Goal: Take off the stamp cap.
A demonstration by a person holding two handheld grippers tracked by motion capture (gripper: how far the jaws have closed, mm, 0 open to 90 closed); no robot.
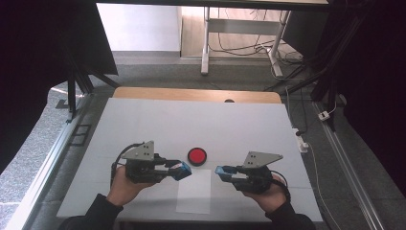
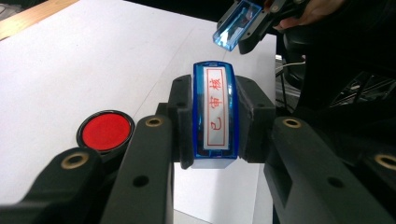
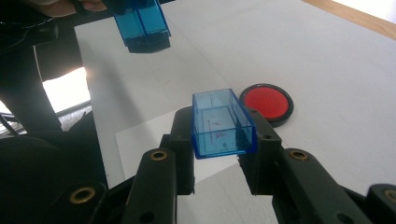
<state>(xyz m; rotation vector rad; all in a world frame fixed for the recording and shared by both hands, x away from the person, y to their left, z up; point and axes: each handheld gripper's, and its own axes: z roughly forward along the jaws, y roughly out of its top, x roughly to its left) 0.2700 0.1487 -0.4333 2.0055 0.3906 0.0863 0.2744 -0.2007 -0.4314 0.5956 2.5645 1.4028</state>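
My left gripper (image 1: pixel 181 170) is shut on a blue stamp (image 2: pixel 215 114), whose white label with red characters faces the camera in the left gripper view. My right gripper (image 1: pixel 224 171) is shut on the clear blue cap (image 3: pixel 222 123), its hollow side turned up. The two grippers point at each other above a white paper sheet (image 1: pixel 194 190), a small gap apart. Just beyond that gap a round red ink pad (image 1: pixel 197 156) lies on the table. The cap (image 2: pixel 236 25) hangs in the far gripper ahead of the stamp, and the stamp (image 3: pixel 142 23) sits opposite the cap.
A white table top (image 1: pixel 143 120) with a wooden far edge (image 1: pixel 196 94) carries everything. Black stands and cables flank the table on both sides. The person's hands hold the grippers near the table's near edge.
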